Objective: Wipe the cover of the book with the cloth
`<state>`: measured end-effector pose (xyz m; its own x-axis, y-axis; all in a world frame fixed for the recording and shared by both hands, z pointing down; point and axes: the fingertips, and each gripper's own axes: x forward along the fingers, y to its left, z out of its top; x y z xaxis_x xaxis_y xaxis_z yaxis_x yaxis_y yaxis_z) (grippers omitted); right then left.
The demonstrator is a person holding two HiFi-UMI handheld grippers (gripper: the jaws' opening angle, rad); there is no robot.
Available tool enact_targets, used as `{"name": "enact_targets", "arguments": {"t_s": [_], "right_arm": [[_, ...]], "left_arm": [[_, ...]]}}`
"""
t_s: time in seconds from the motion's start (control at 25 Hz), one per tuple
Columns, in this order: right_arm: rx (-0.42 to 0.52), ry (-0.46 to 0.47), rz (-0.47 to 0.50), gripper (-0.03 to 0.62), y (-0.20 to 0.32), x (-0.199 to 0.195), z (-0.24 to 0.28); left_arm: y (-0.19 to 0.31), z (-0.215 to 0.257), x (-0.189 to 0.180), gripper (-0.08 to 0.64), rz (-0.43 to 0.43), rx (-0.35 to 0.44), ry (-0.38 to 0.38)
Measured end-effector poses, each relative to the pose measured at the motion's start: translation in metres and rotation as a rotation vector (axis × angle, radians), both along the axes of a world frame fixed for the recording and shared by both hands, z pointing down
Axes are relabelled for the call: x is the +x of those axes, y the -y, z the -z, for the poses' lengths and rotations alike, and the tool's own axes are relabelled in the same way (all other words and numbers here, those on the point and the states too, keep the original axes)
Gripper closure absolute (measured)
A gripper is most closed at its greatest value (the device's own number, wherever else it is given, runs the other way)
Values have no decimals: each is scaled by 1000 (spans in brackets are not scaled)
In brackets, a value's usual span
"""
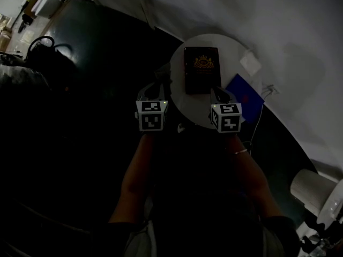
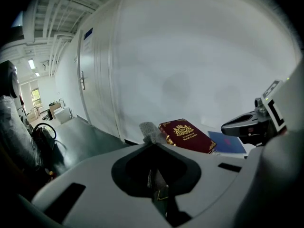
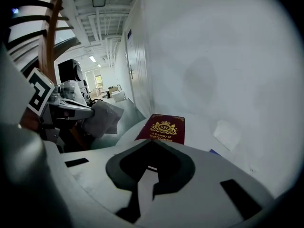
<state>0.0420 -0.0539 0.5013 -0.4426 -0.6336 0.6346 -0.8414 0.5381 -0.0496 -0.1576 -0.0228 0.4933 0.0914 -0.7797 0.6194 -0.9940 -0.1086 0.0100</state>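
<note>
Holding the cloth (image 2: 151,131): left gripper (image 2: 153,144), jaws pinched tight on it, a grey tuft poking out past the tips; hovers at the near left edge of the table.
Right gripper (image 3: 152,142): jaws together with nothing between them, poised just short of the book's near edge.
Cloth handling: soft, light and limp by the look of it. Likely to fold under itself, so best pressed flat with the bunched part leading.
Book (image 1: 202,70): dark red hardcover with a gold crest, lying flat and cover up on the round white table (image 1: 178,63), between and just beyond both grippers.
Book handling: probably stiff and fairly heavy, with a smooth cover, so it may slide under a wiping stroke. Sensible to pin a near corner or the spine edge with the right gripper, clear of the crest.
Beside the book: blue booklet (image 1: 244,92) close on the right near the table's rim; white slip of paper (image 1: 250,63) farther back; thin cable (image 1: 261,108) trailing off the right side.
In the way: nothing on the cover itself, though the blue booklet lies near enough to be nudged by a stroke running off to the right.
Beyond: pale wall (image 2: 199,70).
</note>
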Motion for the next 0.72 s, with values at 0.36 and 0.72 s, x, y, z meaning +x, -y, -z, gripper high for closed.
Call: {"name": "enact_targets", "arguments": {"t_s": [0.36, 0.72], "right_arm": [[40, 65, -17, 563, 4, 5, 26], [100, 115, 1, 563, 16, 11, 54]], "left_arm": [[4, 28, 8, 537, 2, 83, -25], [9, 55, 14, 537, 19, 145, -19]]}}
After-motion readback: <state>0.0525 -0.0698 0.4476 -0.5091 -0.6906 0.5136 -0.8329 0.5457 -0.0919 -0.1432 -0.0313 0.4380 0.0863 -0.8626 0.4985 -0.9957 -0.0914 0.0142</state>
